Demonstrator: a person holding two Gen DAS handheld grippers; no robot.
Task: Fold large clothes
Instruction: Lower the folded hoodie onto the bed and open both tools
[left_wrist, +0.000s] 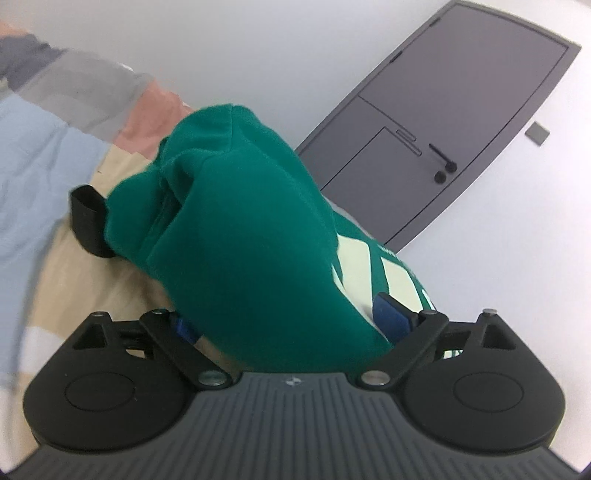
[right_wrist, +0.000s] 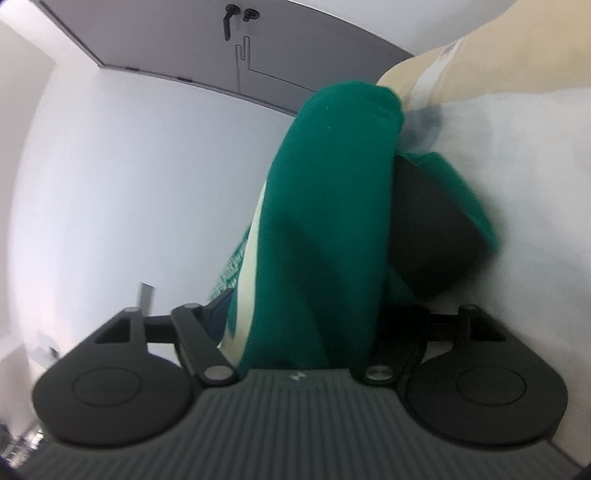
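A green garment (left_wrist: 243, 236) with pale cream lettering fills the middle of the left wrist view, bunched and draped over my left gripper (left_wrist: 288, 258), which is shut on its cloth; only one black fingertip (left_wrist: 88, 225) sticks out at the left. In the right wrist view the same green garment (right_wrist: 325, 221) hangs over my right gripper (right_wrist: 351, 229), which is shut on it; one black finger (right_wrist: 432, 240) shows at the right. Both grippers hold the garment lifted off a bed with a patchwork cover (left_wrist: 44, 177).
A grey door (left_wrist: 454, 122) with a black handle stands in a white wall behind the garment; it also shows in the right wrist view (right_wrist: 184, 40). The beige and white bed cover (right_wrist: 517, 147) lies at the right of the right wrist view.
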